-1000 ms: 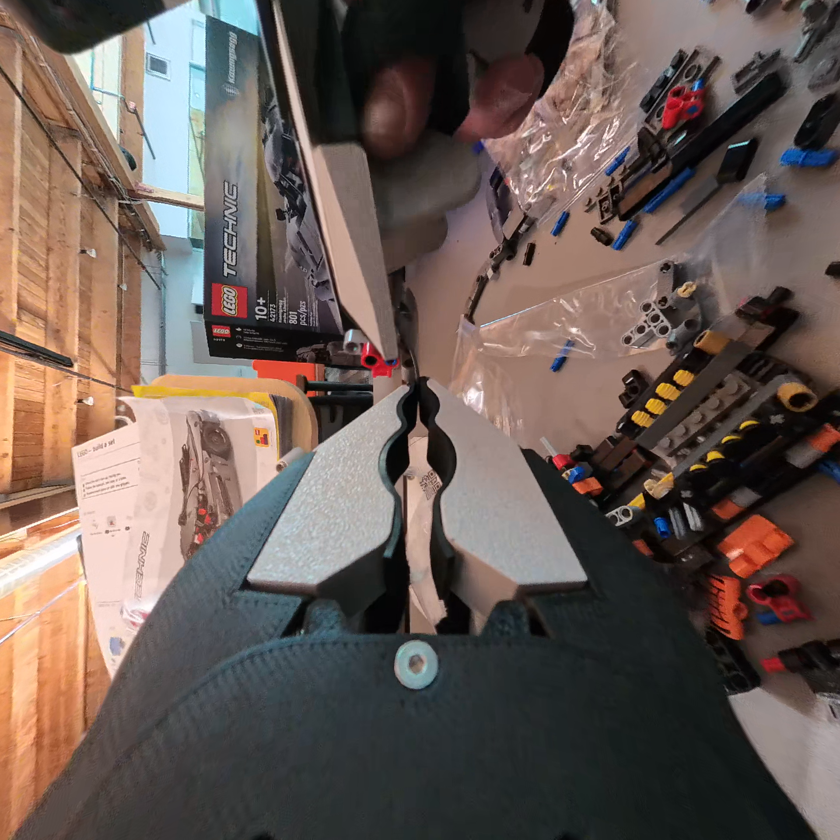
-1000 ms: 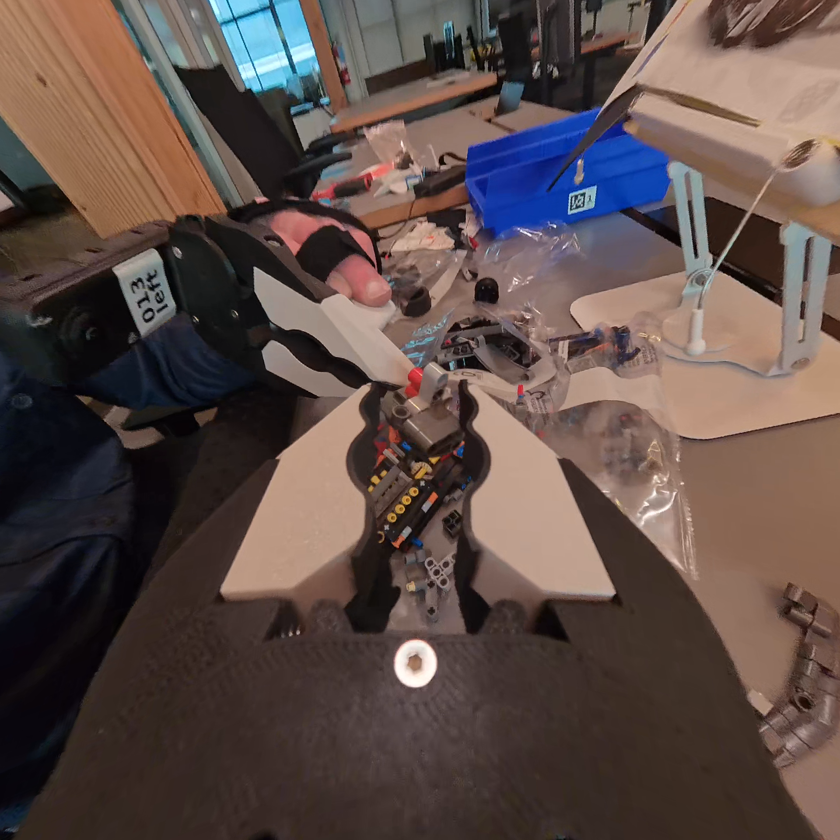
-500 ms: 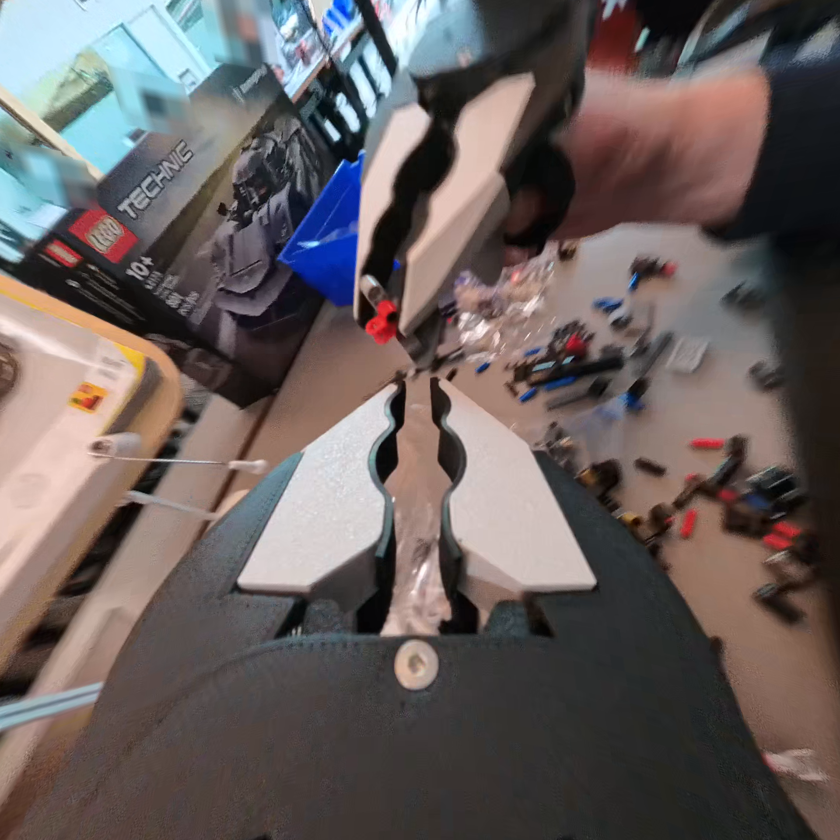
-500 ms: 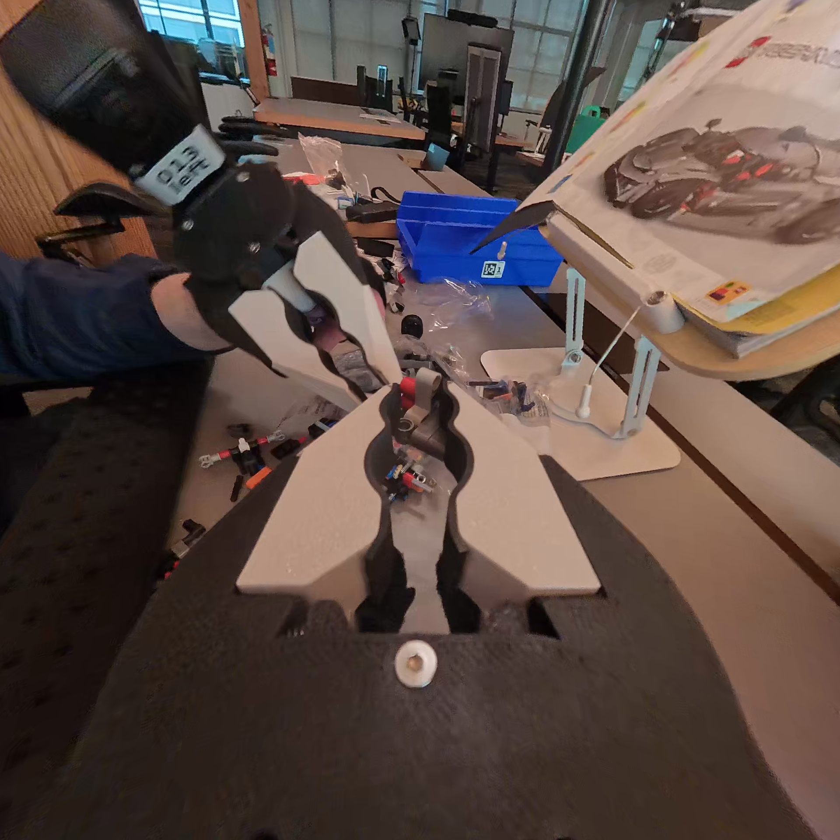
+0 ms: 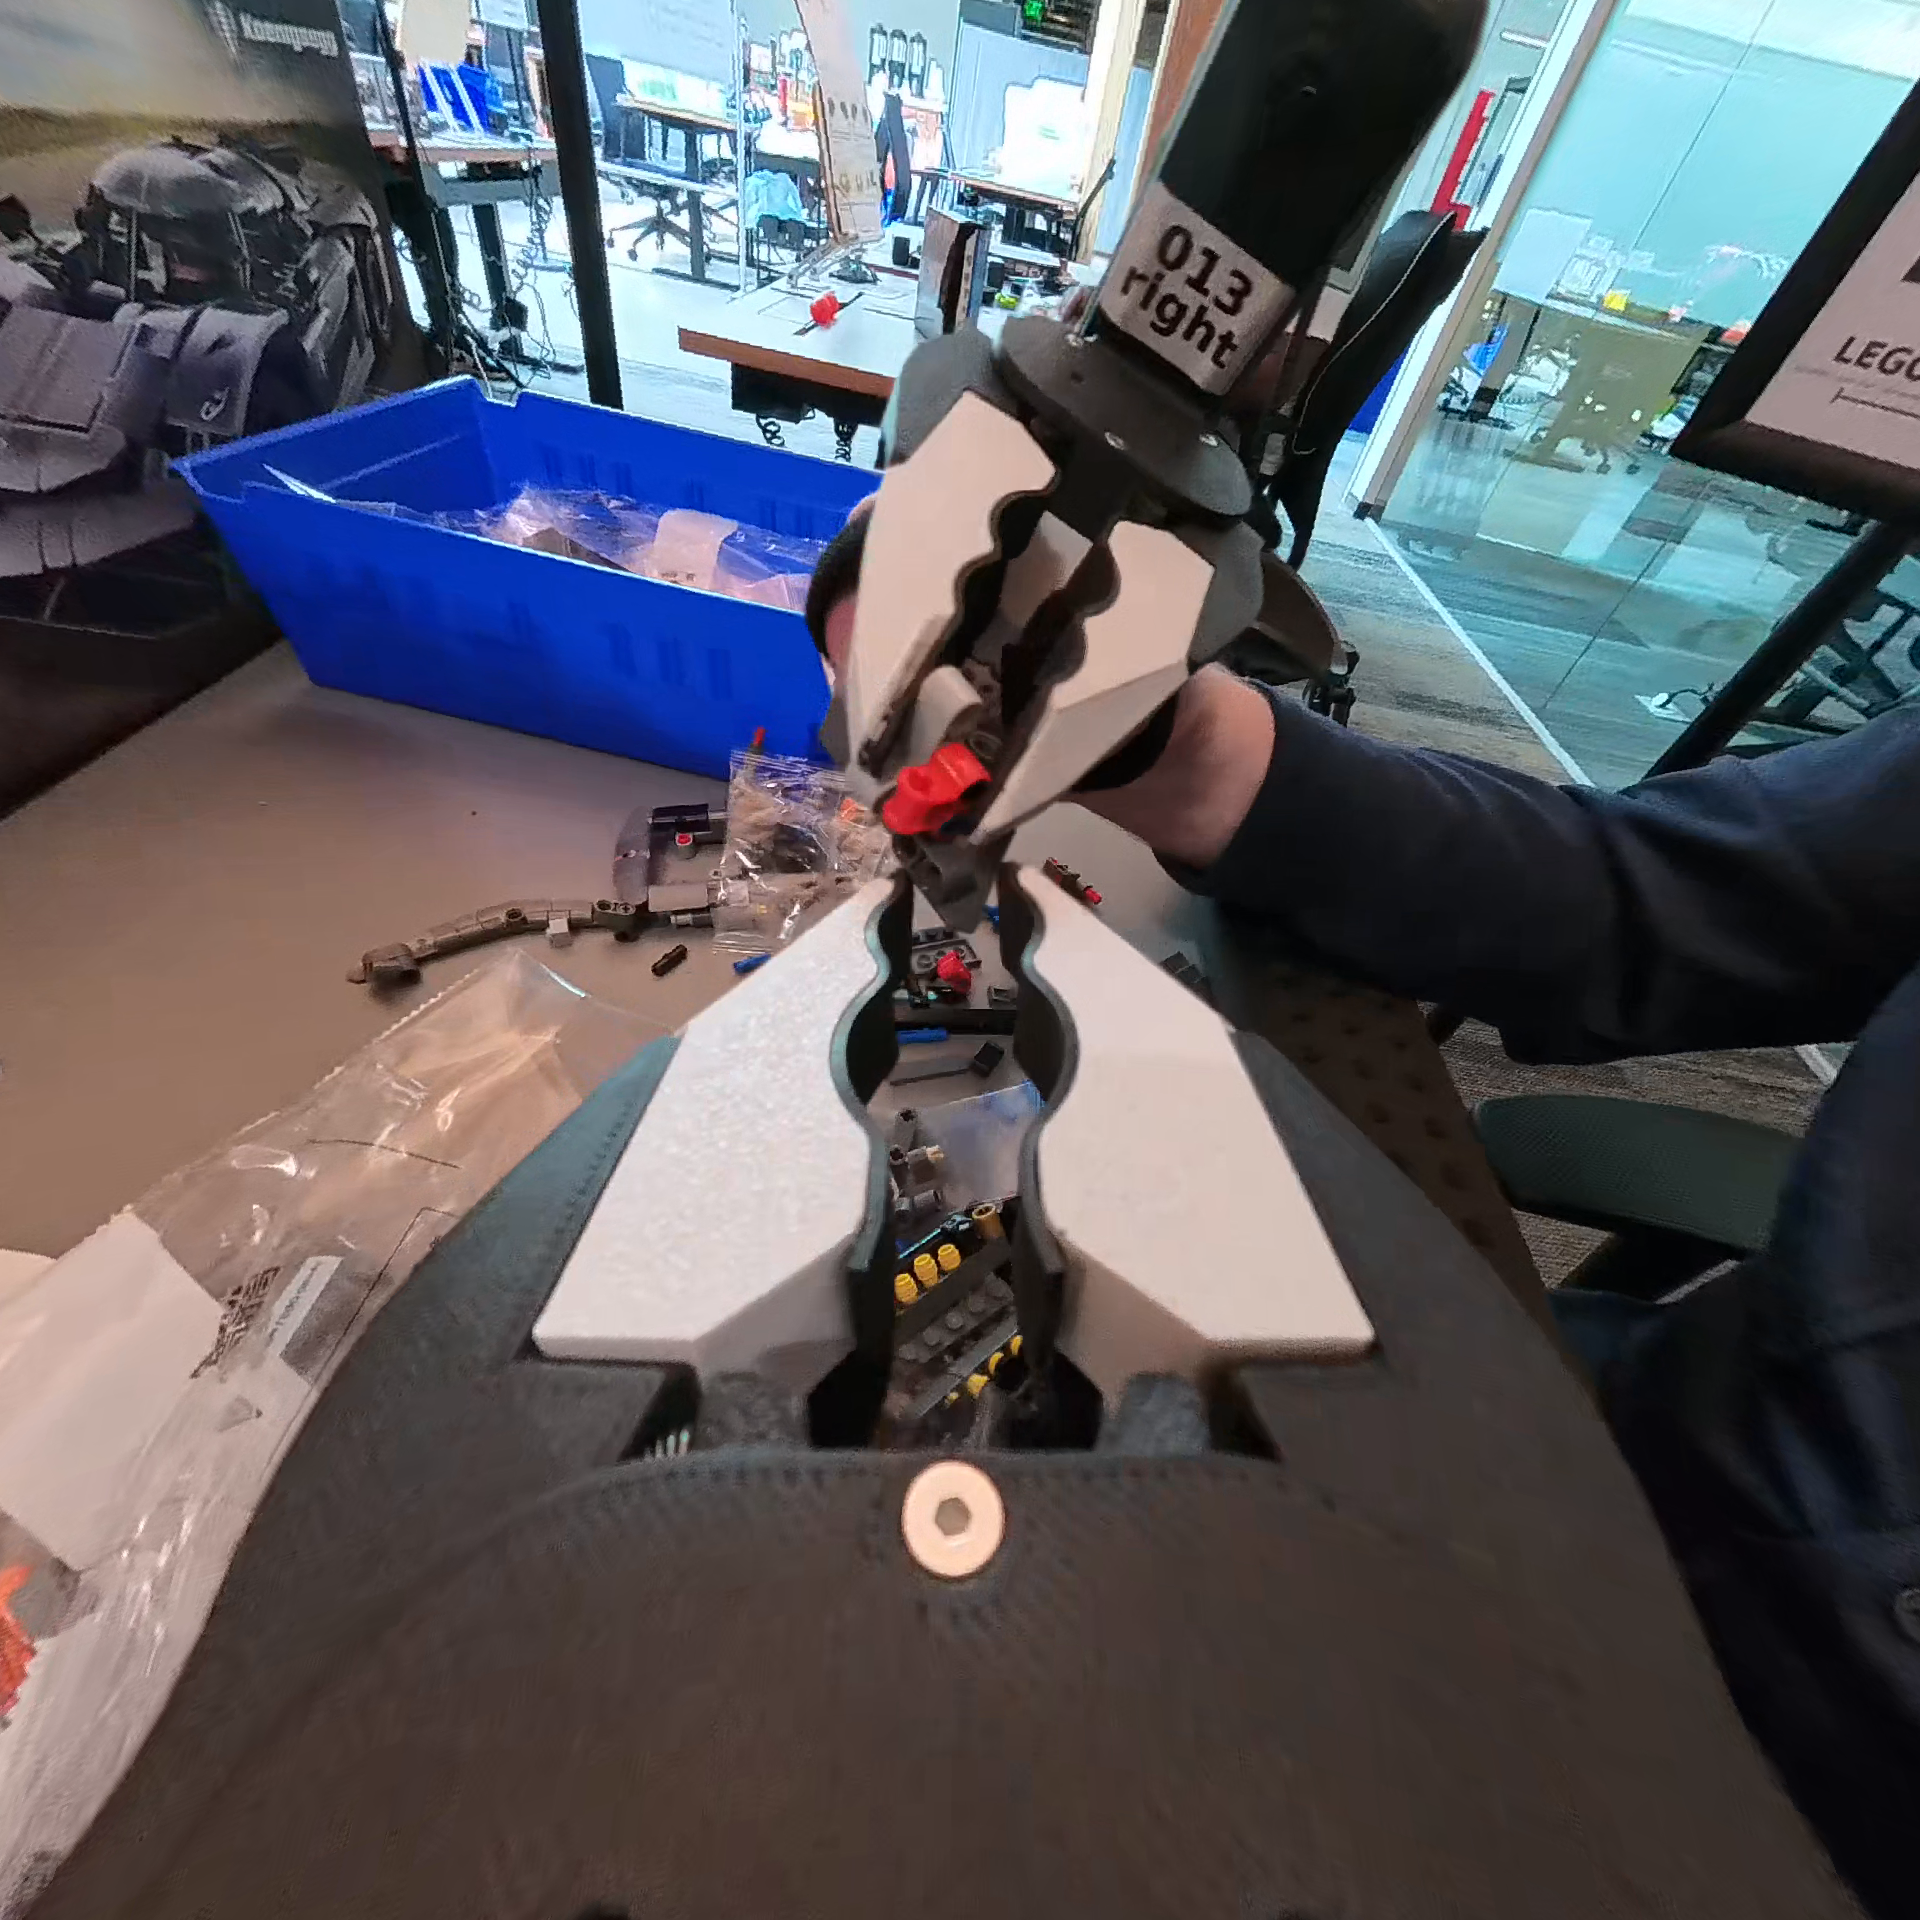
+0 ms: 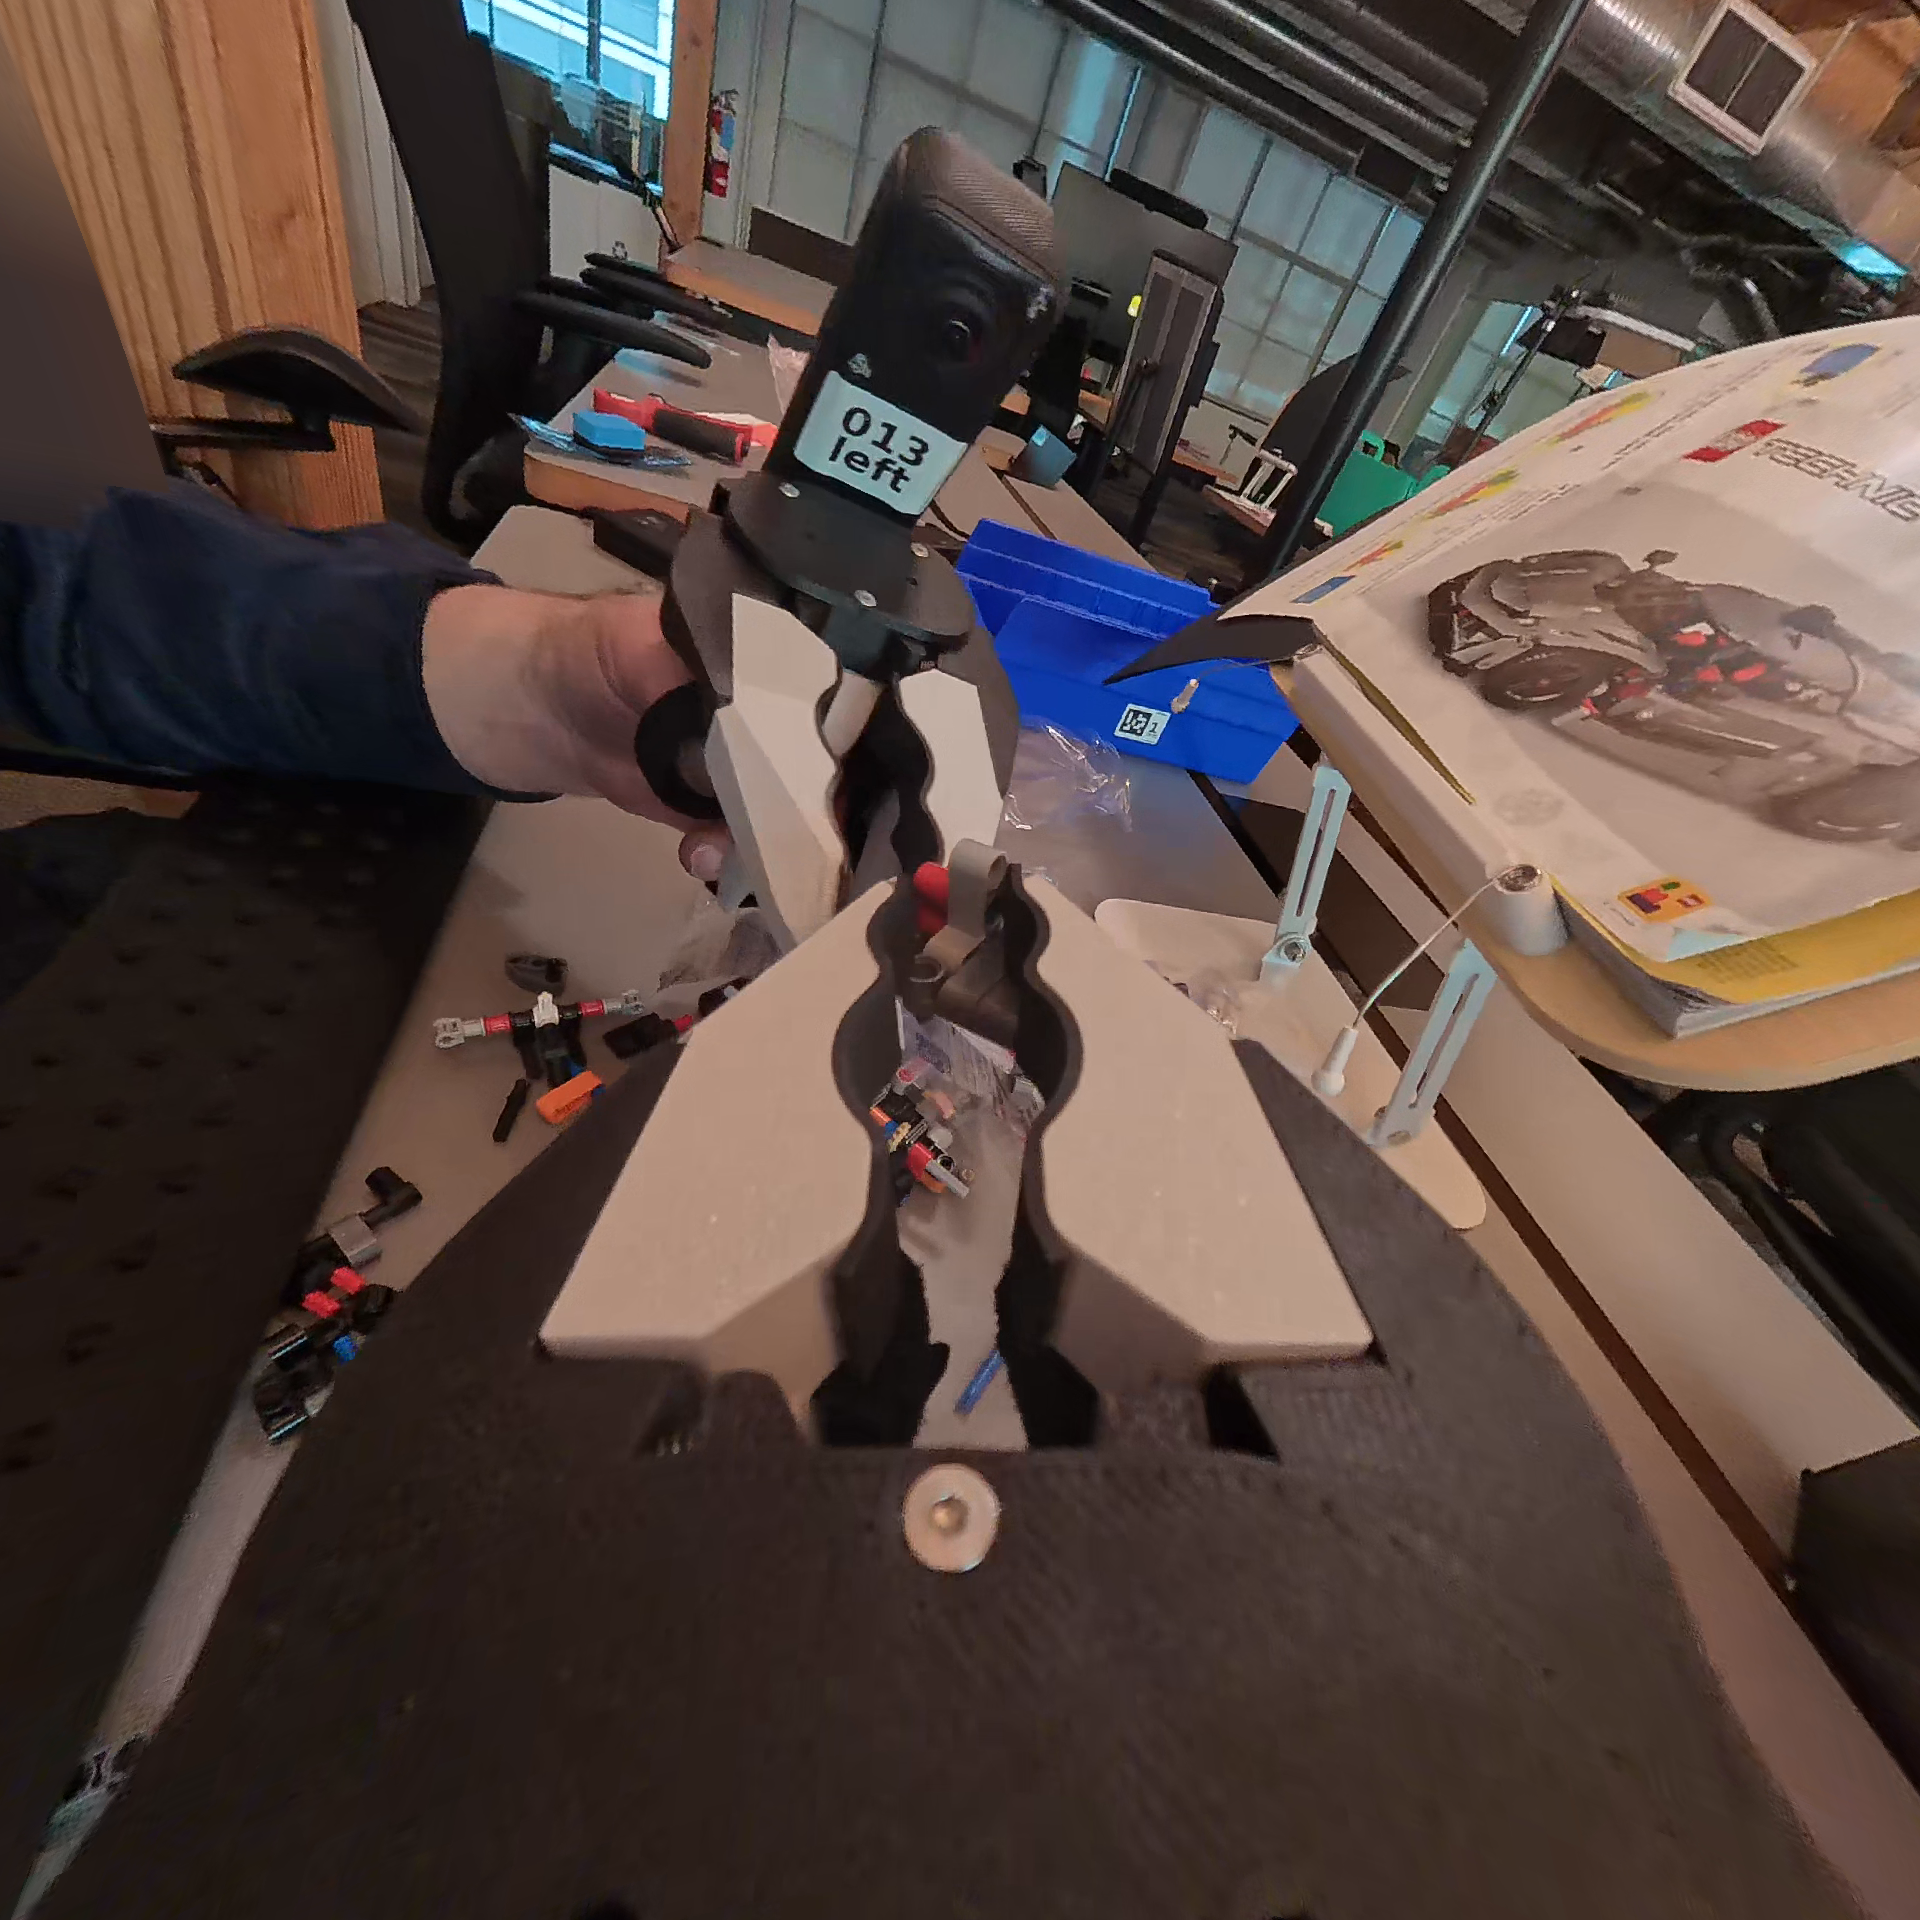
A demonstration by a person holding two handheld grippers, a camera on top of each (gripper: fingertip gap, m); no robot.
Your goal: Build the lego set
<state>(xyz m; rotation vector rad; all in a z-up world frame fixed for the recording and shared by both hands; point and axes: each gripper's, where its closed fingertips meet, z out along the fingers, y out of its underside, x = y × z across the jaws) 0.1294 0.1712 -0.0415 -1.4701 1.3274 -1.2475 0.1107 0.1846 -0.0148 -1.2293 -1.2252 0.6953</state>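
Two white-fingered grippers meet above the grey table [image 5: 208,935]: the right gripper [image 6: 951,914] clamps one small grey-and-red lego assembly [image 6: 961,914], while the left gripper [image 5: 951,899] stands slightly parted, its tips beside that assembly. One blue plastic bin [image 5: 499,613] sits behind.

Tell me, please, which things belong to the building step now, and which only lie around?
In use:
- right tool, shut on the grey-and-red assembly
- left tool, tips at its dark lower end
- instruction booklet

Lying about:
- blue bin
- plastic bags
- loose pieces
- set box
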